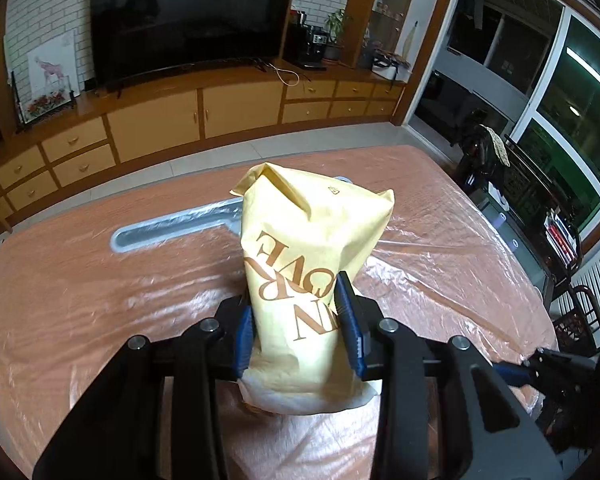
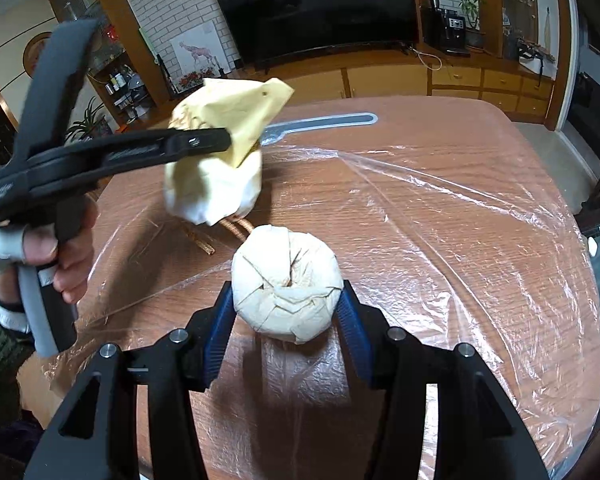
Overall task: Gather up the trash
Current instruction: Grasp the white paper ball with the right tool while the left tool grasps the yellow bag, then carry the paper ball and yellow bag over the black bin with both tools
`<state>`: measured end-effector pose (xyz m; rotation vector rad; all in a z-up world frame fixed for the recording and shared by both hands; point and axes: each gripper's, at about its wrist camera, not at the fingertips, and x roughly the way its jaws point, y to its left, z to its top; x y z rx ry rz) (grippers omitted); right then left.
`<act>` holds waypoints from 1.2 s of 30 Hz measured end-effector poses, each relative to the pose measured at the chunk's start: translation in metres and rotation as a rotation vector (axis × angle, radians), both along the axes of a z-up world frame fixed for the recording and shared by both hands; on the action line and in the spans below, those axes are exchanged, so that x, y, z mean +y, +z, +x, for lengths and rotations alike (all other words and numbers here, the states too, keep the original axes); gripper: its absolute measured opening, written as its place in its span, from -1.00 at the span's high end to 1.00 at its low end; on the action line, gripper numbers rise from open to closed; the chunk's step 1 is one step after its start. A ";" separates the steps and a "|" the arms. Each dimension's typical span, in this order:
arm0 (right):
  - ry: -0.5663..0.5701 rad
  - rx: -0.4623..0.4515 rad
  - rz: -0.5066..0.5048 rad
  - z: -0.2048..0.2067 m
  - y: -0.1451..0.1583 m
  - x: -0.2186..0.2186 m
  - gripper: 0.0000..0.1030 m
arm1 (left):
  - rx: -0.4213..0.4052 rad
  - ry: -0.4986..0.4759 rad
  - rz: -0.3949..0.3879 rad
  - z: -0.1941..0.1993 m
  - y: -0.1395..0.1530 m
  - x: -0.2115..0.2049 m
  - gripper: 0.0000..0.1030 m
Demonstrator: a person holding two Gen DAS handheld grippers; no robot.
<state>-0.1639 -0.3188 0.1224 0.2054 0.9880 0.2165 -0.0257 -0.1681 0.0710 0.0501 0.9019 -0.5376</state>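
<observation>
Your left gripper (image 1: 298, 320) clamped the yellow paper bag (image 1: 312, 240) mid-body above the table (image 1: 80, 280); it looked light, crushable. Right gripper (image 2: 288, 312) pinched the paper ball (image 2: 286, 280), soft.

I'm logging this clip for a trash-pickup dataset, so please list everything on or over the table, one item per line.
yellow paper bag: one, yellow with brown lettering, clamped over the table
white wrapped bundle: one, off-white, between the right pads
brown twisted cords: some, brown, under the bag
plastic film: one sheet, clear, over the table
table: one, reddish wood, grey slot at the far side
left gripper: black, blue pads, shut on the bag
right gripper: black, blue pads, shut on the bundle
hand: one, on the left gripper's handle
</observation>
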 end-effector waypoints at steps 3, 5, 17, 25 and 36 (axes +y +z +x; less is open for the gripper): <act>0.011 -0.005 -0.002 -0.001 0.002 -0.002 0.03 | -0.003 0.020 -0.007 -0.012 0.003 0.006 0.26; 0.025 -0.004 0.010 -0.001 0.003 -0.003 0.02 | -0.006 0.035 -0.010 -0.019 0.005 0.010 0.25; 0.094 -0.040 0.020 -0.007 0.017 0.001 0.03 | -0.047 0.126 -0.006 -0.073 0.016 0.041 0.25; 0.142 -0.055 0.034 -0.028 0.031 -0.007 0.03 | -0.045 0.138 -0.022 -0.113 0.025 0.057 0.25; 0.216 -0.060 0.045 -0.078 0.041 -0.011 0.03 | -0.056 0.090 0.005 -0.178 0.030 0.064 0.25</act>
